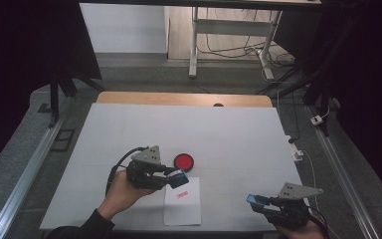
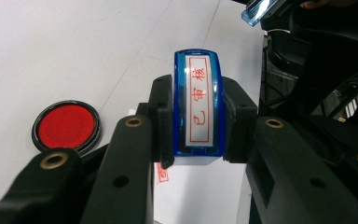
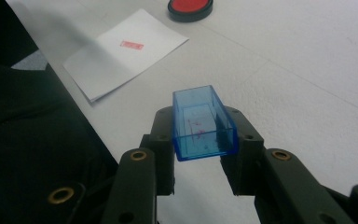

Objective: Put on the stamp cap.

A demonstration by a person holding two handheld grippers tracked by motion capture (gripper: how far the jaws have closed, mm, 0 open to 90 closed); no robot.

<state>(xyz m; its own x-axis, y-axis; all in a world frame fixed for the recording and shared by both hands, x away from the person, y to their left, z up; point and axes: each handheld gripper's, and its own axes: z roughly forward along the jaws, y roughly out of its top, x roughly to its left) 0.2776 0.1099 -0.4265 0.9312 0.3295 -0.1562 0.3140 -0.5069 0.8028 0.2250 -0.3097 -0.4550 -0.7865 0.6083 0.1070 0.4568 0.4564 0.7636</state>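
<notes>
Gripping stamp [image 2: 198, 105], left tool [image 2: 198, 140]; right tool [image 3: 204, 154] clasps cap [image 3: 204, 123].

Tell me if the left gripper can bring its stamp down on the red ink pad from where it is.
Probably yes. The left gripper holds the stamp just beside the red ink pad, and nothing lies between them.

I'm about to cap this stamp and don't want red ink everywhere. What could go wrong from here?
1. The stamp sits clamped in the left tongs with its inked face bare; brushing the white table cover could leave a mark.
2. The blue cap in the right tongs is gripped only by its sides and could slip or tilt.
3. The open red ink pad lies close to the left hand and may get bumped.
</notes>
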